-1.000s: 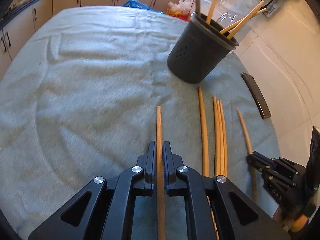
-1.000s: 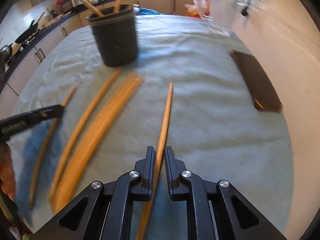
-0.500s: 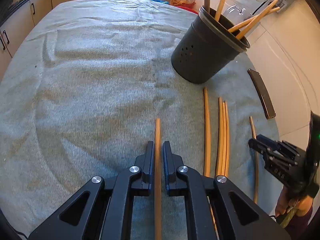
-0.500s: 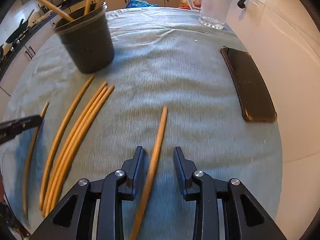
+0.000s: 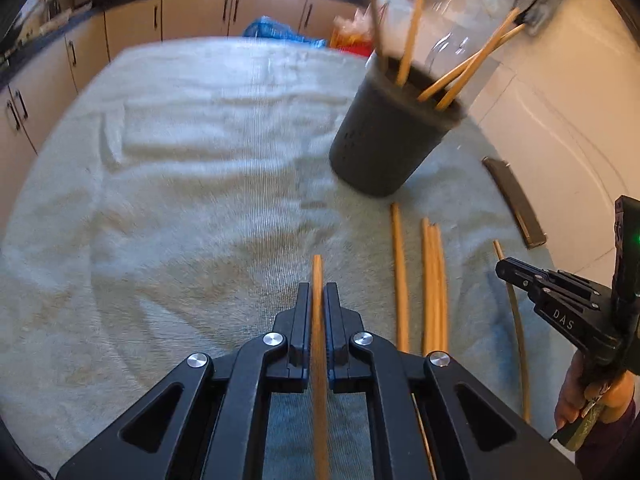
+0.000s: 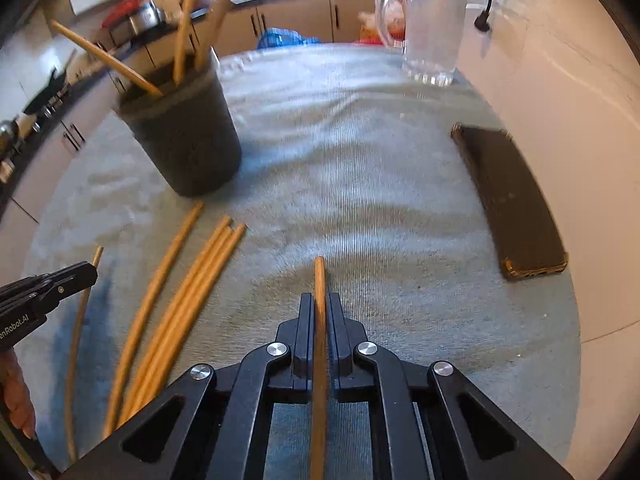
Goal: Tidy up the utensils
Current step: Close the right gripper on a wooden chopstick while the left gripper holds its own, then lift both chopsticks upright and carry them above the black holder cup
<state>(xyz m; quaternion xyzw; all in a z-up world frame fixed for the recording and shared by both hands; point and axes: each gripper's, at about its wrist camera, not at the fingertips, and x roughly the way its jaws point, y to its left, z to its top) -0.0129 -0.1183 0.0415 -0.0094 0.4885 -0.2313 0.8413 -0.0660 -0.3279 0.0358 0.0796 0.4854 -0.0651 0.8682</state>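
**Chopsticks clamped in both hand-held grippers above a towel-covered table**

Chopsticks and a holder lie spread over a pale grey-green ribbed towel (image 5: 168,184) that covers the table.

In the left wrist view, the black two-finger left gripper (image 5: 318,300) is clenched on a long tan wooden chopstick (image 5: 318,276), which runs straight between the jaws with its tip poking out past them above the towel. To the right of it, more tan wooden chopsticks lie loose on the towel: a single one (image 5: 400,276), then a tight bundle of three (image 5: 434,280), then a thinner one (image 5: 516,320) farther right. Beyond them stands a dark grey round utensil holder (image 5: 384,148) with several chopsticks leaning out of its top. A dark flat phone (image 5: 514,200) lies near the towel's right edge. At the far right, a hand (image 5: 592,400) holds the other gripper.

In the right wrist view, the left gripper's black tip enters at the left edge. The loose chopsticks lie to its right, below the utensil holder (image 6: 188,148). At centre, the black right gripper (image 6: 320,312) has just been closing and now grasps a second tan wooden chopstick (image 6: 319,280) between its jaws, tip pointing away. A clear glass mug (image 6: 434,28) stands at the far side of the towel, and the phone (image 6: 512,200) lies on the right.
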